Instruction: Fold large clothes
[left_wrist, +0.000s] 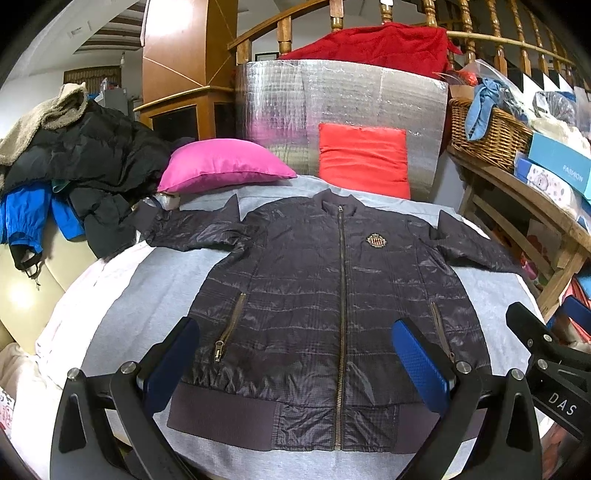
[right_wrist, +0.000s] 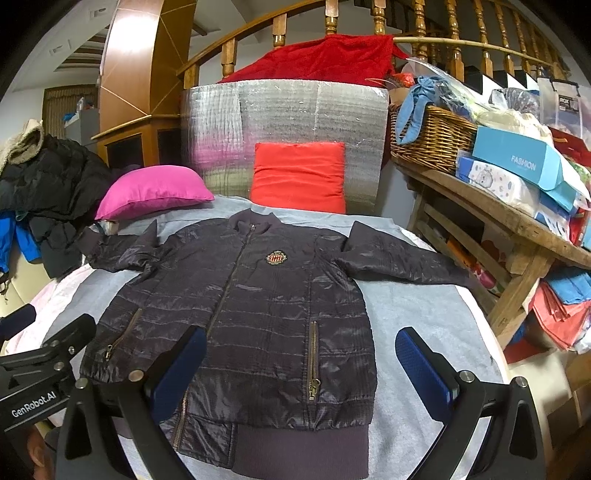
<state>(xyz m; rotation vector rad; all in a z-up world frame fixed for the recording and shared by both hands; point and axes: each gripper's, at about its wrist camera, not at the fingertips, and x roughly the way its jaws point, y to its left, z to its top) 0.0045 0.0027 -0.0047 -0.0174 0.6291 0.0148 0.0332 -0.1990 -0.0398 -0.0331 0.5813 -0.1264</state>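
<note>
Grey bedsheet (left_wrist: 155, 295) carries my dark quilted zip jacket (left_wrist: 332, 295), laid flat. Both grippers, left gripper (left_wrist: 295, 354) and right gripper (right_wrist: 301, 365), hover with fingers apart; I'd pinch a sleeve cuff first and fold inward.

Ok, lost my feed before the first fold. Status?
Left tongs open, right tongs open, both above the hem, empty. Jacket flat, zipped, sleeves out, unfolded. Nothing on it; pink pillow beyond one sleeve.
</note>
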